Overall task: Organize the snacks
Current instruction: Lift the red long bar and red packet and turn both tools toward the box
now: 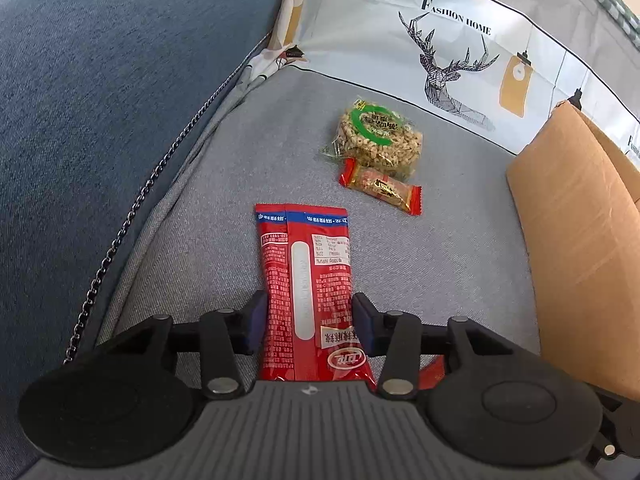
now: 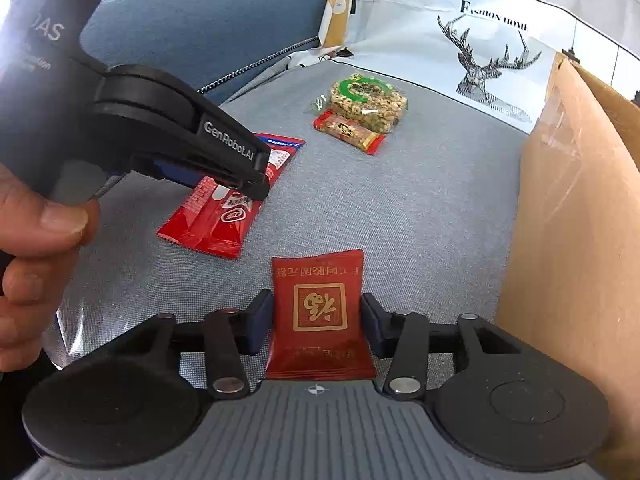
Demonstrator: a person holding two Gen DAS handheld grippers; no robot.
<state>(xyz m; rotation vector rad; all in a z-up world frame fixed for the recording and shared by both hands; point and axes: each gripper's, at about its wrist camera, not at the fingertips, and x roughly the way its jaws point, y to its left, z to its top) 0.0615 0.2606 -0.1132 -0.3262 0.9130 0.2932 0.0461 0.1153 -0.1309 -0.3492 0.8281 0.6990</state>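
The left gripper (image 1: 308, 316) straddles a long red snack packet (image 1: 306, 280) lying on the grey sofa cushion (image 1: 440, 260); its pads sit right at the wrapper's edges, but whether they press it cannot be told, and the packet's near end is cut off by the gripper body. The right gripper (image 2: 316, 320) likewise flanks a dark red square packet (image 2: 318, 312), grip equally unclear. Farther back lie a round puffed-grain cake (image 1: 378, 138) and a small red candy bar (image 1: 380, 186), touching. A cardboard box (image 1: 580, 248) runs off the right edge.
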